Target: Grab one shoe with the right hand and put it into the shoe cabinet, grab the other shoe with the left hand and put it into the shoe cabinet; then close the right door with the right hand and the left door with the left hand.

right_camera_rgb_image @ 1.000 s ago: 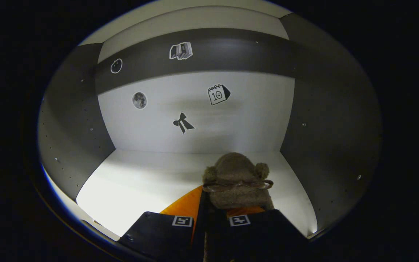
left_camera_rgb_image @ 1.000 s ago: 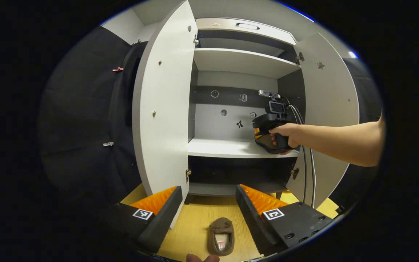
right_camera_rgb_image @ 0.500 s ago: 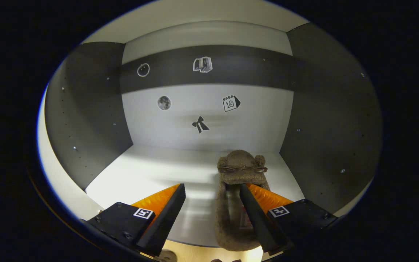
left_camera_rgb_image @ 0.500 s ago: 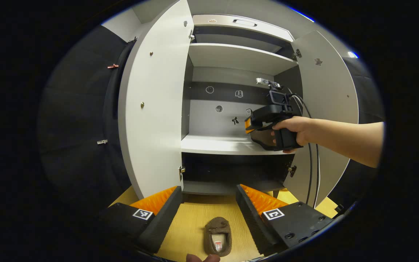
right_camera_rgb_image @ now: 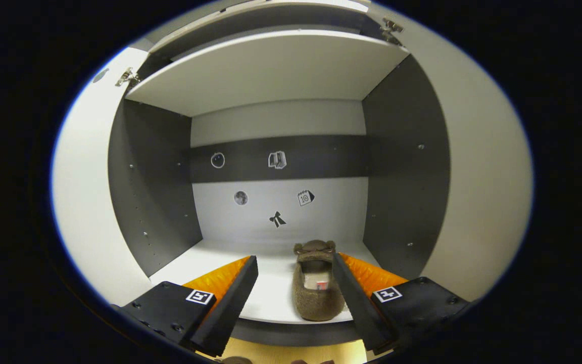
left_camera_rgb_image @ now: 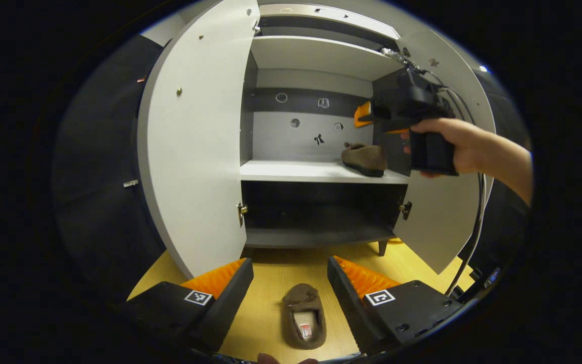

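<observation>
One brown fuzzy slipper (left_camera_rgb_image: 365,157) lies on the right side of the middle shelf (left_camera_rgb_image: 296,172) of the white shoe cabinet. In the right gripper view that slipper (right_camera_rgb_image: 316,288) rests heel toward me on the shelf (right_camera_rgb_image: 205,260); my right gripper (right_camera_rgb_image: 295,257) stands open, drawn back from it. A hand holds that gripper (left_camera_rgb_image: 372,119) up in front of the cabinet's right side. The other slipper (left_camera_rgb_image: 303,316) lies on the yellow floor, low between the fingers of my open left gripper (left_camera_rgb_image: 290,262), which does not touch it.
Both cabinet doors stand wide open: the left door (left_camera_rgb_image: 195,141) and the right door (left_camera_rgb_image: 442,222). A dark lower compartment (left_camera_rgb_image: 316,212) sits under the shelf. A cable (left_camera_rgb_image: 473,227) hangs from the right hand. Black cloth walls flank the cabinet.
The right gripper opened, let go of the slipper on the shelf and pulled back out of the cabinet and upward. The left gripper view has shifted, showing more floor in front of the cabinet.
</observation>
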Available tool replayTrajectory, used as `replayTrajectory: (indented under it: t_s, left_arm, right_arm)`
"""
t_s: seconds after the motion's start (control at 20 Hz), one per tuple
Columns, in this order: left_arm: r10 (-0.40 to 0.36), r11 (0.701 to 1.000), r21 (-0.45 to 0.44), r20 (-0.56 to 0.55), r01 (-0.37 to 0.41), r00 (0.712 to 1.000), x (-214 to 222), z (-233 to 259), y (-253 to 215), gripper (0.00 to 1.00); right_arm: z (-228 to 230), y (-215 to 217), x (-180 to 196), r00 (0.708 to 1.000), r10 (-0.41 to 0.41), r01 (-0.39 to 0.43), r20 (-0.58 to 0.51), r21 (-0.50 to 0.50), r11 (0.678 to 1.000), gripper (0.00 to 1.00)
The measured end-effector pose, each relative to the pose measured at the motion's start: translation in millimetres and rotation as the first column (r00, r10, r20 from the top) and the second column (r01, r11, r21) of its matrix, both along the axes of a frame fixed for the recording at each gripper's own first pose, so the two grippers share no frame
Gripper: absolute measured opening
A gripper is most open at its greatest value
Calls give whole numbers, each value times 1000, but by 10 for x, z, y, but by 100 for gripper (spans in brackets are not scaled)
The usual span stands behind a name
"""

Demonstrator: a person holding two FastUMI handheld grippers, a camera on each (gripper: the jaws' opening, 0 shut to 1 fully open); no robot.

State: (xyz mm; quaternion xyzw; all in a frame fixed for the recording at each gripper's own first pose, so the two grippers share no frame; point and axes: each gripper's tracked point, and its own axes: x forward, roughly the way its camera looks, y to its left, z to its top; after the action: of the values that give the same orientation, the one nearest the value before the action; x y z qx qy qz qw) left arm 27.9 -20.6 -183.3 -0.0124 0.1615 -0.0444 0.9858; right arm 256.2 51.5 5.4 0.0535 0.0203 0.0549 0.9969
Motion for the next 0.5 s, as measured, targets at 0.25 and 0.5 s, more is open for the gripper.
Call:
replayTrajectory:
  t_s: [0.25,0.5]
  left_arm:
    - [-44,999,11,-115,46,992,-27,-713,-49,91]
    - [-83,995,39,-255,96,963,-71,-1471,-66,87]
  right_arm:
    - [287,-127,-583,997,-3,3,72,8,1000,98]
    - [435,-222,-1087,995,-1,0,104,17,1000,98]
